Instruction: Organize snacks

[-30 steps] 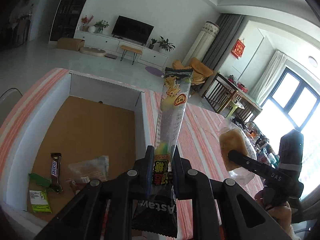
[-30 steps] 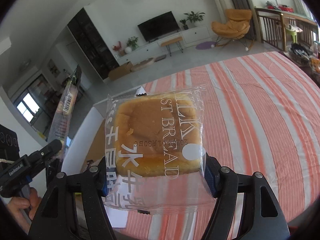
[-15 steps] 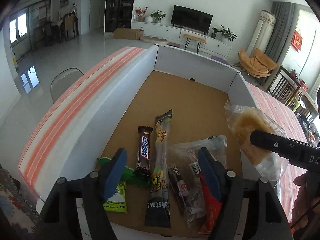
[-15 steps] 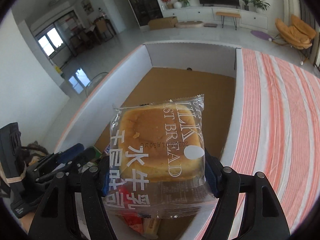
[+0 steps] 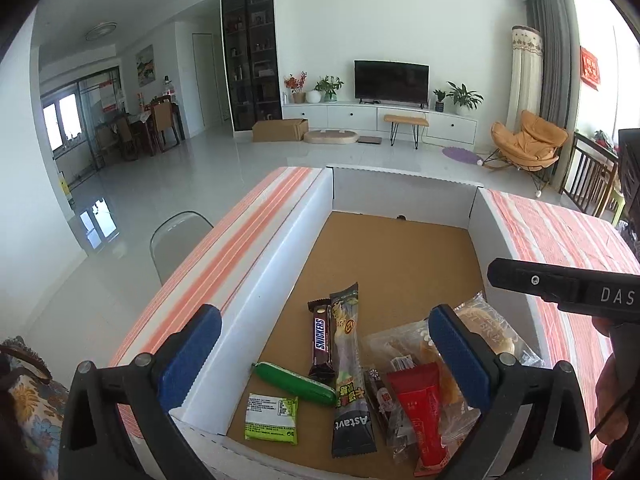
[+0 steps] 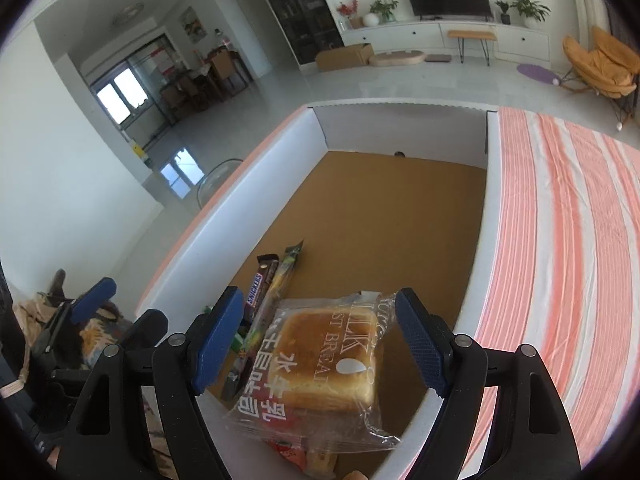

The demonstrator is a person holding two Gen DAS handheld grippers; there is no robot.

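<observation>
Cardboard lines the floor of the white-walled box (image 5: 404,264), and my left gripper (image 5: 326,354) hangs open over its near end with nothing between the pads. Below it, from the left, lie a green packet (image 5: 272,418), a green stick (image 5: 294,378), a Snickers (image 5: 321,340) and a long dark sachet (image 5: 350,372). Further right, my right gripper (image 6: 320,344) is spread wide too; the bread (image 6: 320,364) sits loose between its pads, resting on the other packets. I judge the bread light, soft and easily crushed under slick, crinkly film, so I'd pinch the wrapper's sealed edge, not the loaf.
</observation>
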